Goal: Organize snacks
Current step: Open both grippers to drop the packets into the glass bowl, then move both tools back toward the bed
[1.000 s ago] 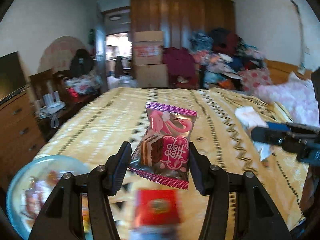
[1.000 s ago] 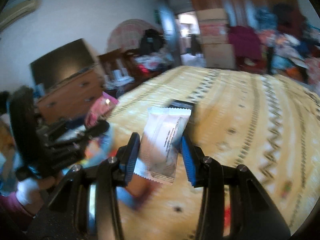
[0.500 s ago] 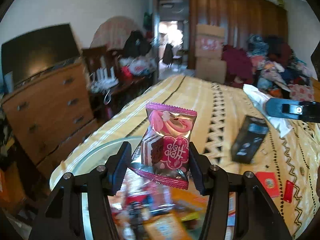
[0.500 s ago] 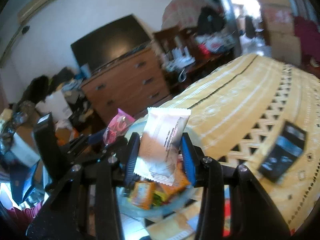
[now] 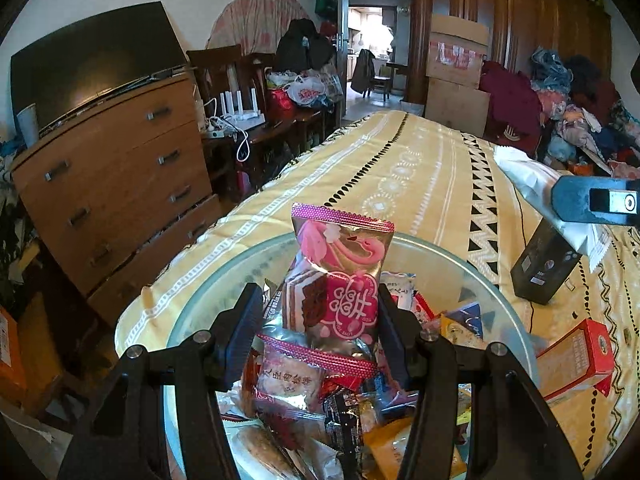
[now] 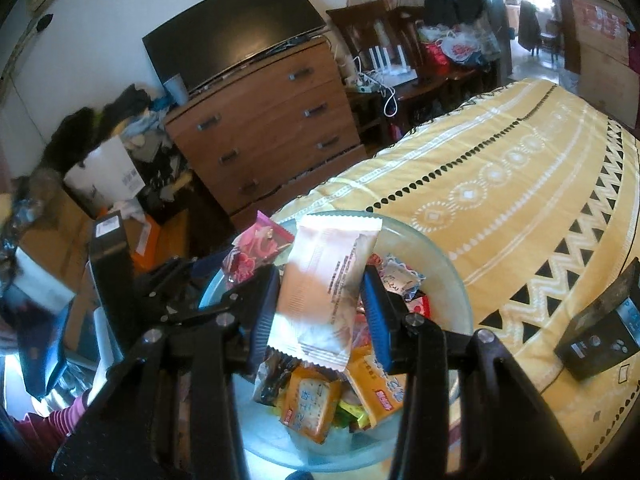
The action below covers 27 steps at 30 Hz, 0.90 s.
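My left gripper point(image 5: 318, 324) is shut on a pink cake snack packet point(image 5: 338, 280), held upright above a clear glass bowl point(image 5: 448, 268) filled with several wrapped snacks. My right gripper point(image 6: 320, 312) is shut on a white snack packet point(image 6: 324, 288), held over the same glass bowl point(image 6: 436, 256). In the right wrist view the left gripper point(image 6: 236, 268) with its pink packet point(image 6: 256, 248) hangs at the bowl's left rim. The white packet point(image 5: 532, 176) and the right gripper's fingertip point(image 5: 592, 200) show at the right of the left wrist view.
The bowl sits at the corner of a bed with a yellow patterned cover point(image 5: 420, 176). A black box point(image 5: 544, 264) and a red box point(image 5: 576, 356) lie on the bed right of the bowl. A wooden dresser point(image 5: 116, 188) with a television stands left of the bed.
Both grippers have swung left across the bed with their packets still held, and now hang over the glass bowl of snacks, which has come into full view below them.
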Motion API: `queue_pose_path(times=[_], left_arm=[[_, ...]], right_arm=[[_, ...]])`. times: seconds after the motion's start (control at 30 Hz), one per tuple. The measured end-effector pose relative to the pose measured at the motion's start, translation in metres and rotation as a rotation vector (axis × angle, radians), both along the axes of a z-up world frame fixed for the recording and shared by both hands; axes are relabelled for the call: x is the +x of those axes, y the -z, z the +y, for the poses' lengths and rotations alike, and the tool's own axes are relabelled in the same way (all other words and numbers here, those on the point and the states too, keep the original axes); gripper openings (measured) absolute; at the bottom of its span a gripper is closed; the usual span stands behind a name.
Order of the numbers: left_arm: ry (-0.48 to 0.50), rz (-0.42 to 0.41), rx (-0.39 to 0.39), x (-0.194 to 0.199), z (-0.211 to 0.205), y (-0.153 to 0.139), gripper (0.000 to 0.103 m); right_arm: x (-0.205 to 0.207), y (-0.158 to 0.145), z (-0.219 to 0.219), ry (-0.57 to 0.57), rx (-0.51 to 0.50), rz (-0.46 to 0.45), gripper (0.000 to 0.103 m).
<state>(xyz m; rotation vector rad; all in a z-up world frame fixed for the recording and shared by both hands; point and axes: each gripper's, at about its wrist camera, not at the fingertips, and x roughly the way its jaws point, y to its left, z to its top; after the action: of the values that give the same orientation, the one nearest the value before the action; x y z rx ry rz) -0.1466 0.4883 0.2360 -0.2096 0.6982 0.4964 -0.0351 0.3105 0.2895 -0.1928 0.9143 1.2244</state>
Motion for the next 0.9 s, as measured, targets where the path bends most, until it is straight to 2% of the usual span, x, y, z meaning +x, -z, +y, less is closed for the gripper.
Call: queue_pose_path(times=[0.47, 0.5, 0.53, 0.6, 0.63, 0.7, 0.8, 0.9], left_arm=[[-0.021, 0.017, -0.024, 0.004, 0.004, 0.006, 0.058], [-0.024, 0.024, -0.026, 0.004, 0.004, 0.007, 0.059], [-0.030, 0.028, -0.025, 0.005, 0.003, 0.007, 0.060], [-0.039, 0.032, -0.018, 0.006, 0.002, 0.008, 0.062], [-0.043, 0.031, -0.018, 0.006, 0.001, 0.008, 0.064], [-0.059, 0.028, -0.007, 0.004, -0.002, 0.008, 0.079], [-0.098, 0.009, 0.017, -0.002, -0.006, 0.004, 0.087], [-0.145, 0.005, 0.015, -0.009, -0.010, 0.002, 0.088]], right_arm=[[0.000, 0.004, 0.009, -0.002, -0.016, 0.012, 0.044], [-0.001, 0.006, 0.009, -0.004, -0.021, 0.010, 0.047], [-0.001, 0.006, 0.010, -0.004, -0.025, 0.006, 0.057], [-0.002, 0.010, 0.008, -0.001, -0.025, 0.001, 0.067], [-0.003, 0.010, 0.007, 0.001, -0.023, -0.001, 0.067], [-0.005, 0.010, 0.004, 0.009, -0.022, -0.014, 0.071], [-0.014, 0.005, -0.001, 0.023, -0.025, -0.083, 0.083], [-0.024, -0.001, -0.014, 0.031, -0.008, -0.124, 0.085]])
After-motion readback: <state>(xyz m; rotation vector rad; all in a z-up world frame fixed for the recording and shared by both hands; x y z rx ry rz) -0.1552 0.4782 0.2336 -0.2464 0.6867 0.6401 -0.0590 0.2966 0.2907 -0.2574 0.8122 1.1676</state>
